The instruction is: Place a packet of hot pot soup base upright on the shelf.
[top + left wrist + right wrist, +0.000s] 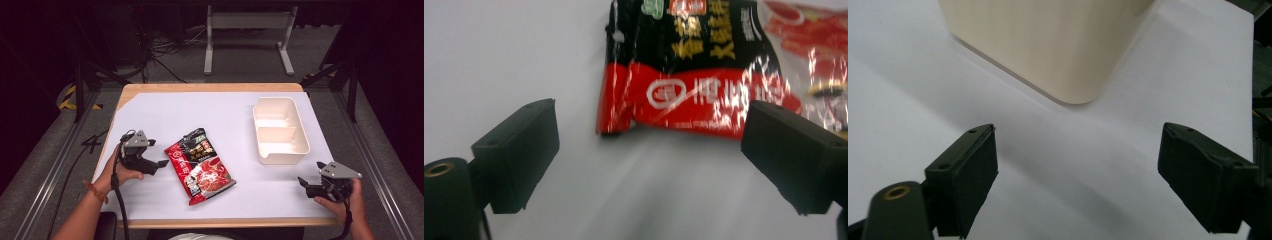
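A red and black snack packet (200,165) lies flat on the white table sheet, near the middle front. My left gripper (159,166) rests just left of it, open, jaws pointing at its near edge. In the left gripper view the packet (704,75) lies just beyond the wide-apart jaws, with nothing between them (649,150). A cream two-compartment tray (280,129) stands at the right. My right gripper (304,186) sits at the front right corner, open and empty. In the right gripper view the tray's outer corner (1058,45) stands a little ahead of the open jaws (1078,165).
The white sheet (165,115) covers a wooden table, whose edge (225,222) runs along the front. Metal rails flank both sides. A white frame stand (247,30) and cables lie on the floor beyond the table.
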